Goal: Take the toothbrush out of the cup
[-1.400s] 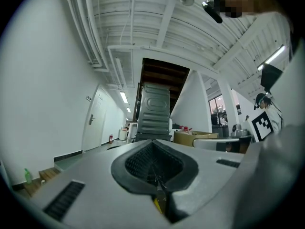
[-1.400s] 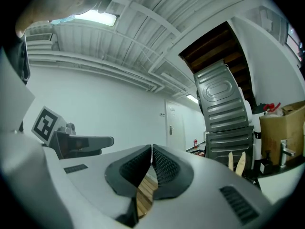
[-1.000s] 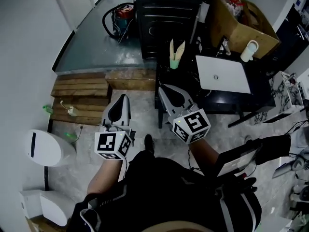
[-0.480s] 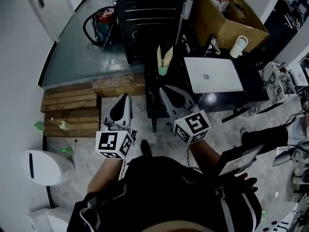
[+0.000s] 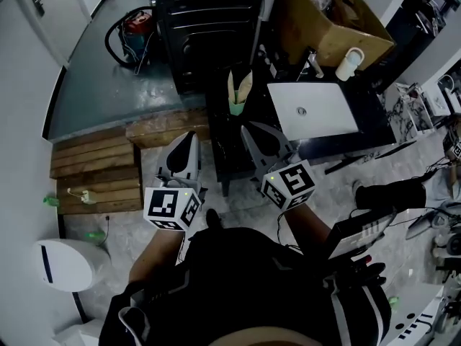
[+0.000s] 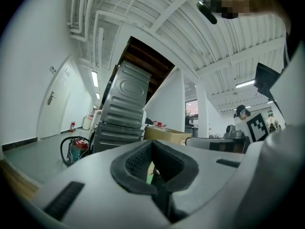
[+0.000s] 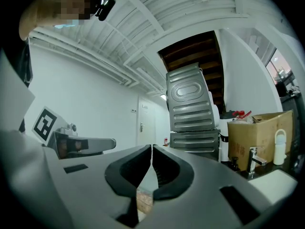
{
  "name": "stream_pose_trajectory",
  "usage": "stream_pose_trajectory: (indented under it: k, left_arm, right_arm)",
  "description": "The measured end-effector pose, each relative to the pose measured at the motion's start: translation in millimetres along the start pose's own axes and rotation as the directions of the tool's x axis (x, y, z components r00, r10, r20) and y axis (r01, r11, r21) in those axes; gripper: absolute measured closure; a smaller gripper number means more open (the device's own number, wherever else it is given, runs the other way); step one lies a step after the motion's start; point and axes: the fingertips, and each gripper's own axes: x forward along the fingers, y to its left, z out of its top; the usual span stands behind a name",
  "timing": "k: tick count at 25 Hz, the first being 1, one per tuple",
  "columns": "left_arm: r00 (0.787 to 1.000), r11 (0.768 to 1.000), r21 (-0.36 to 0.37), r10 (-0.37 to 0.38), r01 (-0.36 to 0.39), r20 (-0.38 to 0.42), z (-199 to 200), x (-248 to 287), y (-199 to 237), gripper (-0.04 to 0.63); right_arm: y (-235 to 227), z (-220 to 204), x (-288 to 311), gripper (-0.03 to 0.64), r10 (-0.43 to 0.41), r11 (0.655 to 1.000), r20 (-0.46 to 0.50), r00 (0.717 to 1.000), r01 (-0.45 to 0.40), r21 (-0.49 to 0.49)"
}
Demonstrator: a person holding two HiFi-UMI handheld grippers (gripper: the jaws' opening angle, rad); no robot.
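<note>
**Both tongs closed and empty, toothbrush in the cup**

I had the left gripper [image 5: 189, 135] and the right gripper [image 5: 249, 127] held level side by side, each with its jaws pressed together and nothing between them. In the left gripper view [image 6: 153, 143] and the right gripper view [image 7: 151, 150] the pads met at the tips. The toothbrush [image 5: 245, 85] stood upright in the green cup [image 5: 238, 107], which sat at the left end of the dark table [image 5: 230, 146], beside the white sink [image 5: 313, 110]. Both grippers pointed toward the cup but were clear of it, the right one nearer.
</note>
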Motion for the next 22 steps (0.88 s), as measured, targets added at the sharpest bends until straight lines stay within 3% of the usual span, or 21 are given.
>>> stream_pose_trajectory:
  k: [8, 16, 19, 22]
  left_arm:
    - [0.999, 0.999, 0.027, -0.044, 0.044, -0.011, 2.4, 42.9, 18.2, 0.591]
    - [0.996, 0.997, 0.007, -0.082, 0.083, -0.032, -7.6, 81.3, 25.6, 0.591]
    - [0.997, 0.997, -0.007, -0.072, 0.072, -0.028, -10.4, 96.1, 24.4, 0.591]
    - [1.0, 1.0, -0.015, -0.012, 0.012, -0.023, -16.3, 112.0, 28.7, 0.589]
  right_arm:
    - [-27.3, 4.1, 22.9, 0.591, -0.078, 0.997, -0.006, 0.997, 0.078, -0.014]
    - [-60.9, 0.7, 41.5, 0.591, -0.121, 0.992, 0.009, 0.993, 0.122, -0.017]
    - [-78.7, -4.4, 45.5, 0.589, -0.121, 0.993, 0.008, 0.993, 0.121, -0.005]
    - [-98.8, -12.0, 52.5, 0.576, -0.098, 0.995, -0.004, 0.995, 0.098, 0.01]
